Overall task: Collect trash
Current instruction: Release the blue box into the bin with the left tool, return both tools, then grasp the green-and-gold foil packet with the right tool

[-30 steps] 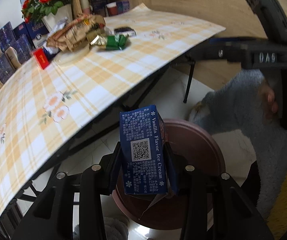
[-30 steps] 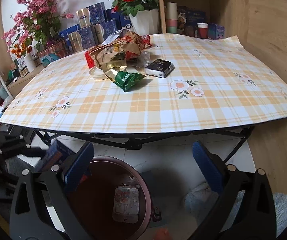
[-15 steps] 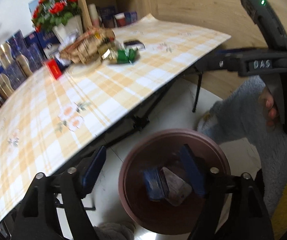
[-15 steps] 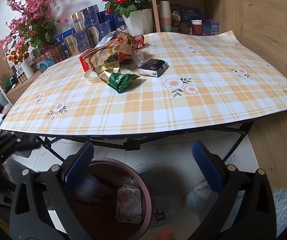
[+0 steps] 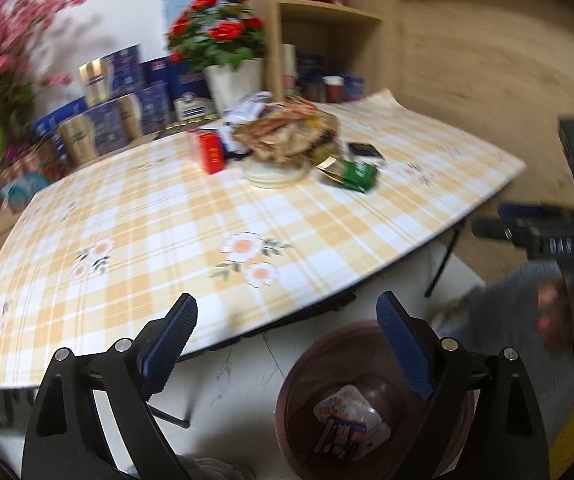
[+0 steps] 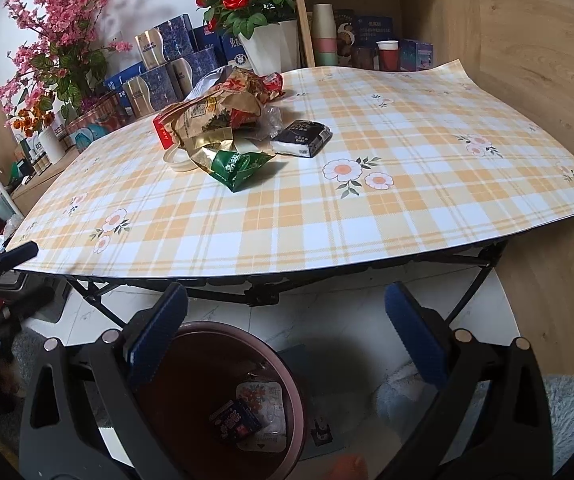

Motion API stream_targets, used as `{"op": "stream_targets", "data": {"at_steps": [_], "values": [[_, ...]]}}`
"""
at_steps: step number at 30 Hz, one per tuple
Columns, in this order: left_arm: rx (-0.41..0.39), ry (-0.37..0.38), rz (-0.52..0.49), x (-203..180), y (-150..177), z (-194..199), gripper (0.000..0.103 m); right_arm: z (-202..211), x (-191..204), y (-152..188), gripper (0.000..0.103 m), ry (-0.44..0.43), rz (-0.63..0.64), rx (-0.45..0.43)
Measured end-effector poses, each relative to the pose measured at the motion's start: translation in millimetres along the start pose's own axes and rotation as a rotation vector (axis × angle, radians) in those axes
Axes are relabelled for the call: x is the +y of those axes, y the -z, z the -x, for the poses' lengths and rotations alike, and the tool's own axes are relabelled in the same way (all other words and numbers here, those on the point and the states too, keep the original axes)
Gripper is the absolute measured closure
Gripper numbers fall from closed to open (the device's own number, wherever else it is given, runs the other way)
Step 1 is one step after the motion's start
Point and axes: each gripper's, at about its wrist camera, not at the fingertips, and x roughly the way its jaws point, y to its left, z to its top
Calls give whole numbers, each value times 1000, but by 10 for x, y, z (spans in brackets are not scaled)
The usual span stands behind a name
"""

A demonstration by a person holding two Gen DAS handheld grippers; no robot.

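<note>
Right wrist view: looking down over the round dark-red plastic bin (image 6: 287, 364) on the pale floor, just beside the table edge.
Already binned: lying at the bottom, a small dark-blue printed carton (image 6: 235, 421) on top of a flat clear flower-printed packet (image 6: 263, 400).
Still waiting: sitting well apart from the bin, up on the yellow-and-white plaid tablecloth (image 6: 367, 208) — a crumpled brown paper snack bag (image 6: 215, 114), a glossy green foil pouch (image 6: 237, 164), a flat black-and-white wrapped pack (image 6: 302, 138), a red rectangular box (image 6: 161, 132), a shallow white lid (image 6: 177, 158).
Progress: judging roughly a quarter done; most of the pile remaining.
Left gripper (image 5: 287, 344): opening wide, holding nothing, blue ribbed pads (image 5: 171, 340) hanging between table edge and bin.
Right gripper (image 6: 287, 340): spread wide, pinching nothing, hovering above the bin.
Textures: looking light and crinkly for foil and paper, likely crushing under the pads; carton and red box seeming stiff.
</note>
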Motion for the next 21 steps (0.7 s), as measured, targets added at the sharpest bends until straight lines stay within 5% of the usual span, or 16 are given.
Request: {"op": "stream_targets", "data": {"at_steps": [6,21], "values": [[-30,-39,124,244,-10,48,12,-60,80,18,6,-15,33,33],[-144,-119,384,702,35,172,8,-283,177,-172,6,106,147,77]]}}
